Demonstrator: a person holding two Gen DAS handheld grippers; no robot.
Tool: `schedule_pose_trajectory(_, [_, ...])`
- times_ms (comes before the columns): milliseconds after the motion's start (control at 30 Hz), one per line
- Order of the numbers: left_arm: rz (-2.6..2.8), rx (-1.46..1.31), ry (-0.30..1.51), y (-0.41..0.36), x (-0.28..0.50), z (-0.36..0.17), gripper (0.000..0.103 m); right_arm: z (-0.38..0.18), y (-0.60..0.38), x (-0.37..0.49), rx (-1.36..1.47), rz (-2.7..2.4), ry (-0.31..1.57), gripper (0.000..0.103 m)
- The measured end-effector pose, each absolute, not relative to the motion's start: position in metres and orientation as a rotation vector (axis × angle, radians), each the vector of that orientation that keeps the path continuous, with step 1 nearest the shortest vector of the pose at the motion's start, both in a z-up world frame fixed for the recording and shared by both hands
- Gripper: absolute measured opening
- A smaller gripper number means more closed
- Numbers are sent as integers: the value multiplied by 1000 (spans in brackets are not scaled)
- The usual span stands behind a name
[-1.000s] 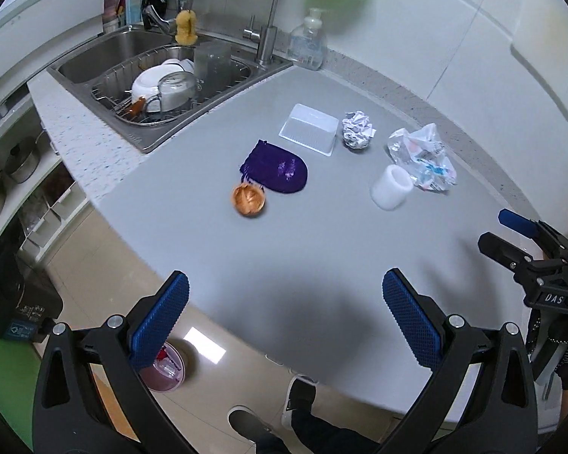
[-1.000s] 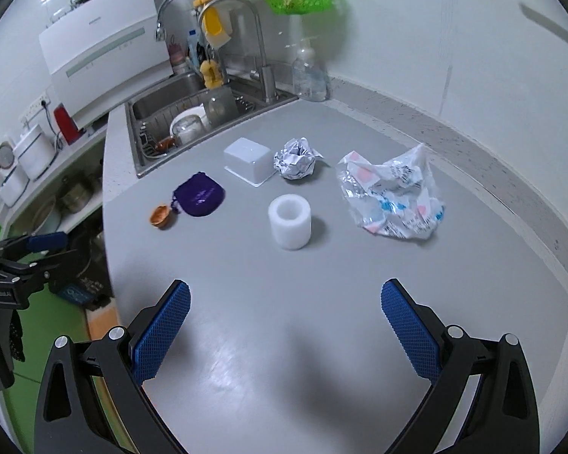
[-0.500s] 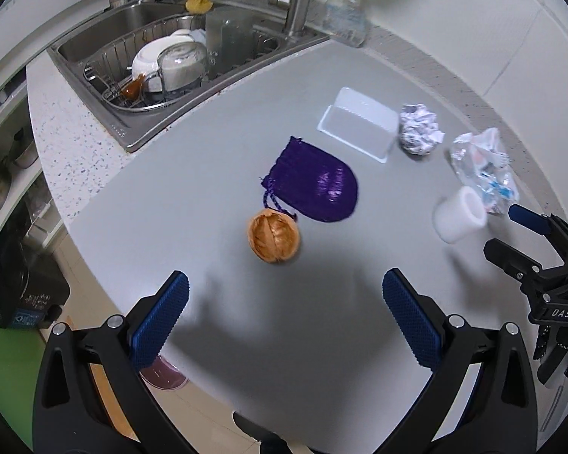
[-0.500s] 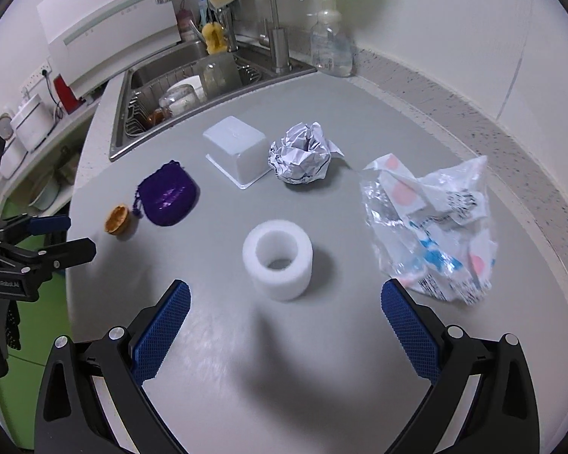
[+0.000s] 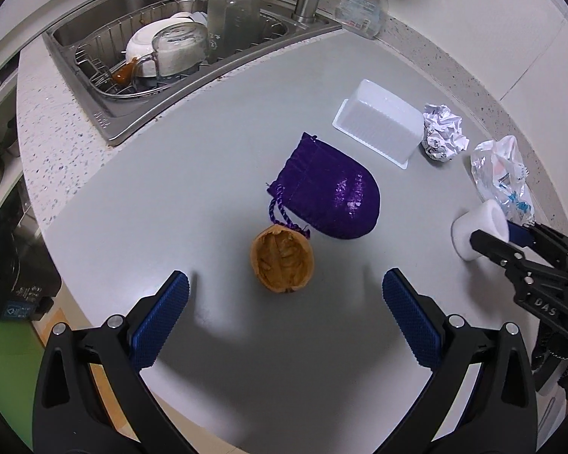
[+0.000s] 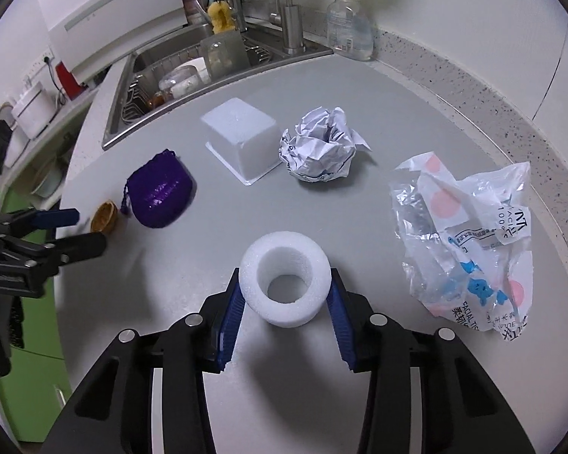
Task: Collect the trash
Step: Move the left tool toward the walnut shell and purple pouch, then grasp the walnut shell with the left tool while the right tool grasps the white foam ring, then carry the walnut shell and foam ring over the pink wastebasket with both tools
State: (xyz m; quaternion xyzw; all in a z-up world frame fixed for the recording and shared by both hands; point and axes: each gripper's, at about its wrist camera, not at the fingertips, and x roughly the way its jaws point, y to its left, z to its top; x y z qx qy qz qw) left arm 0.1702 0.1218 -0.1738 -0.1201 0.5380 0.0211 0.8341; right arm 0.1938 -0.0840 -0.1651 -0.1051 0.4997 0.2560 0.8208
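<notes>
Closing on the foam ring, the right gripper has just narrowed its jaws, and both blue pads now sit against the ring's sides on the counter. The foam is soft, so a hard squeeze could buckle it, or it may pop out forward since the pads catch only its near half. Whether the grip is firm I cannot tell. The left gripper hangs with fingers wide apart before the nutshell; closing off-centre might skid it into the purple pouch just beside it.
</notes>
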Motion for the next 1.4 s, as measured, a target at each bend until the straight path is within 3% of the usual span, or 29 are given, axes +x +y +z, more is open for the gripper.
schedule_pose_trajectory(200, [53,-233,1119,122,176,-176,97,-157,-88,193,-210,549,1053,42])
schedule_pose_trajectory(233, [54,-226,1118,121,177,-176,84,-156,-89,193,-206,548,1051,42])
schedule_pose_trajectory(300, [66,-209,1124,120,179,-177,70,-154,-90,194,-202,547,1050,42])
schedule_pose_trajectory(367, [76,-202,1120,121,179,-177,61,-153,-91,194,-196,547,1050,42])
schedule_pose_trajectory(433, [88,-194,1119,122,179,-176,45,-152,-91,194,-193,549,1046,42])
schedule_pose_trajectory(533, [66,-186,1121,120,178,-175,34,-150,-90,194,-193,552,1040,42])
schedule_pose_trajectory(1000, [29,-201,1089,112,161,-151,33,-131,-87,182,-211,559,1014,41])
schedule_pose_trajectory(1400, [73,-194,1026,140,93,-103,33,-90,-62,139,-243,649,955,41])
